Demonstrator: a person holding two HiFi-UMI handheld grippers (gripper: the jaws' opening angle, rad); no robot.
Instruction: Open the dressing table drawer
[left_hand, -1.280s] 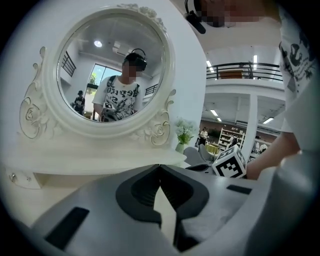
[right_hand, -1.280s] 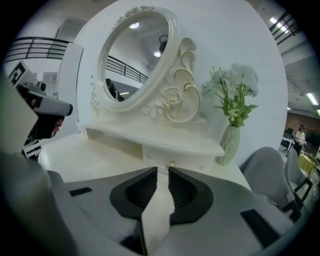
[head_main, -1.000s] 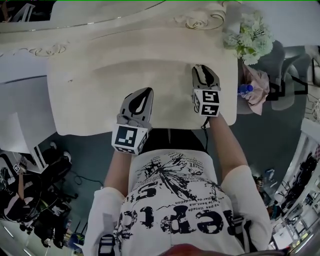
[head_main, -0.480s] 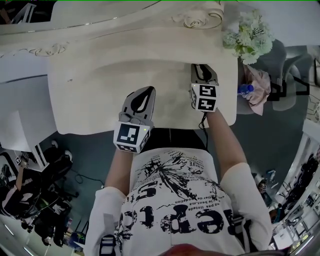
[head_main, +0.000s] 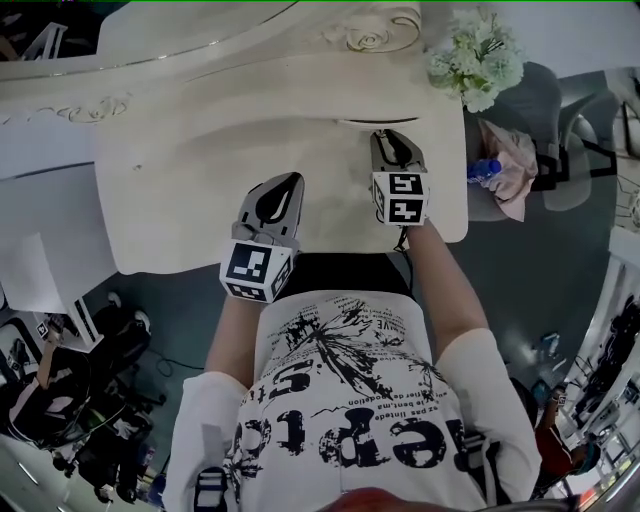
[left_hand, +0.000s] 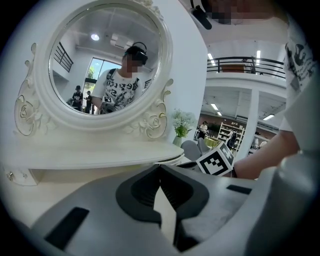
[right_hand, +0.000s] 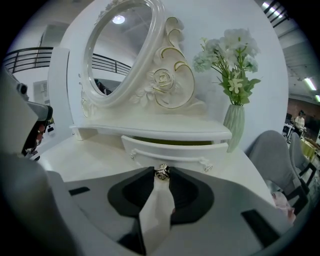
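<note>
Fingers (right_hand: 184, 189) just closed on rose-shaped metal knob (right_hand: 161, 172) of glossy drawer (right_hand: 172, 151)

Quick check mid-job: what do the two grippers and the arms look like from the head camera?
Both the left gripper and right gripper are grey, tapering shells with black padded jaw linings. Each carries a white cube printed with black square markers. The person wears a white T-shirt with black print and short white sleeves.
</note>
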